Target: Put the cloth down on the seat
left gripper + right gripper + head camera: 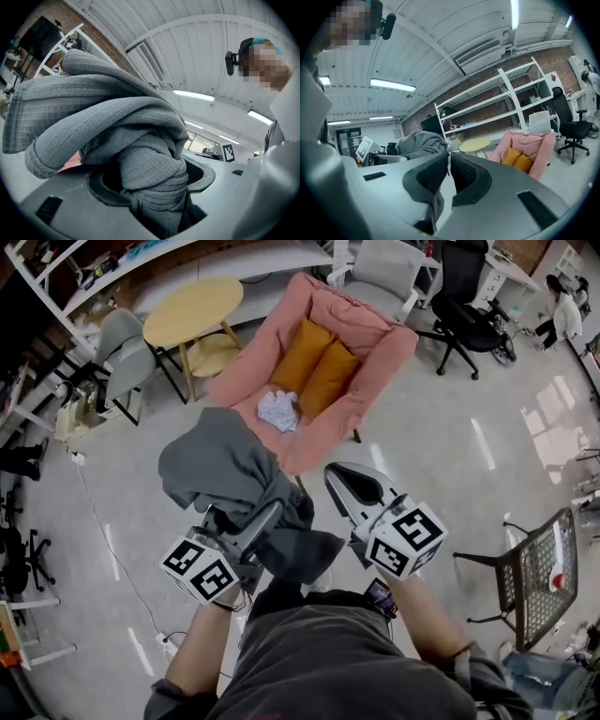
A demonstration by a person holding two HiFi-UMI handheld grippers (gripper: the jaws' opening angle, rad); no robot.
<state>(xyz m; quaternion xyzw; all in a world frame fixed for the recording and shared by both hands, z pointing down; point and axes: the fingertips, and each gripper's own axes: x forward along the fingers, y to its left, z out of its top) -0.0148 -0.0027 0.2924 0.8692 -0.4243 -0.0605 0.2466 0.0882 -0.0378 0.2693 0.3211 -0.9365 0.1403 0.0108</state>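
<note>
A grey ribbed cloth hangs bunched from my left gripper, in front of the person's body. In the left gripper view a twisted wad of the cloth fills the gap between the jaws of the left gripper, which is shut on it. My right gripper hovers just right of the cloth, with its jaws together and nothing between the pads. The seat is a pink armchair ahead of both grippers, holding two orange cushions and a small white crumpled cloth. From the right gripper the armchair shows at the right and the cloth at the left.
A round yellow table and a grey chair stand left of the armchair. A black office chair is at the back right, with a person beyond it. A black mesh chair stands at my right, and a cable runs over the floor at the left.
</note>
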